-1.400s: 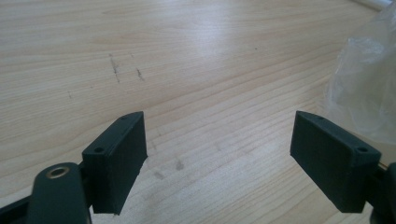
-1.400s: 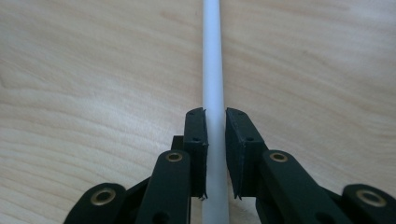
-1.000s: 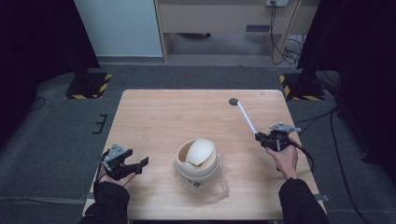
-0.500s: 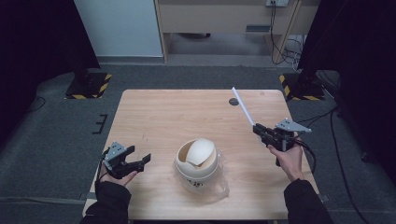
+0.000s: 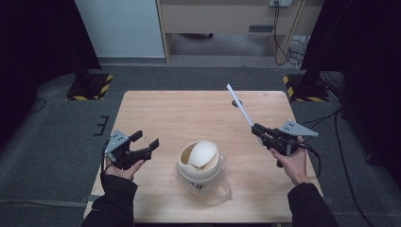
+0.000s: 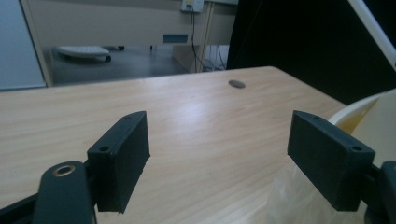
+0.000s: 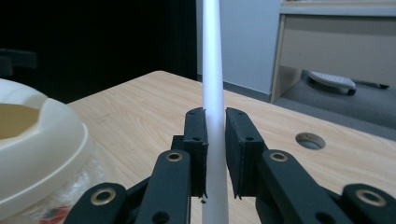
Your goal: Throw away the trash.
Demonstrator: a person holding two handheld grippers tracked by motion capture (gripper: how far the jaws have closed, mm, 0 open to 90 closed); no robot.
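Observation:
A cream paper cup with a domed lid (image 5: 199, 161) stands in a clear plastic bag (image 5: 222, 187) on the wooden table (image 5: 179, 113), near its front edge. My right gripper (image 5: 257, 130) hovers right of the cup, shut on a long white straw (image 5: 240, 106) that slants up and away over the table. In the right gripper view the pads (image 7: 240, 135) press the straw (image 7: 212, 56) from both sides, and the lid (image 7: 37, 135) lies at the left. My left gripper (image 5: 145, 138) is held left of the cup, open with nothing in it. The left gripper view has its fingers (image 6: 119, 161) wide apart and the cup's rim (image 6: 355, 112) at the right.
A round cable hole (image 5: 236, 102) sits in the table's far right part, under the straw's tip. Beyond the table are a grey carpet, a wooden cabinet (image 5: 222, 19) and black stands with striped bases (image 5: 90, 87). Cables (image 5: 326, 156) trail from the right gripper.
Both hands have risen. The straw, which slanted low over the table towards the hole, now tilts higher with its tip lifted. The left gripper has shifted slightly towards the cup.

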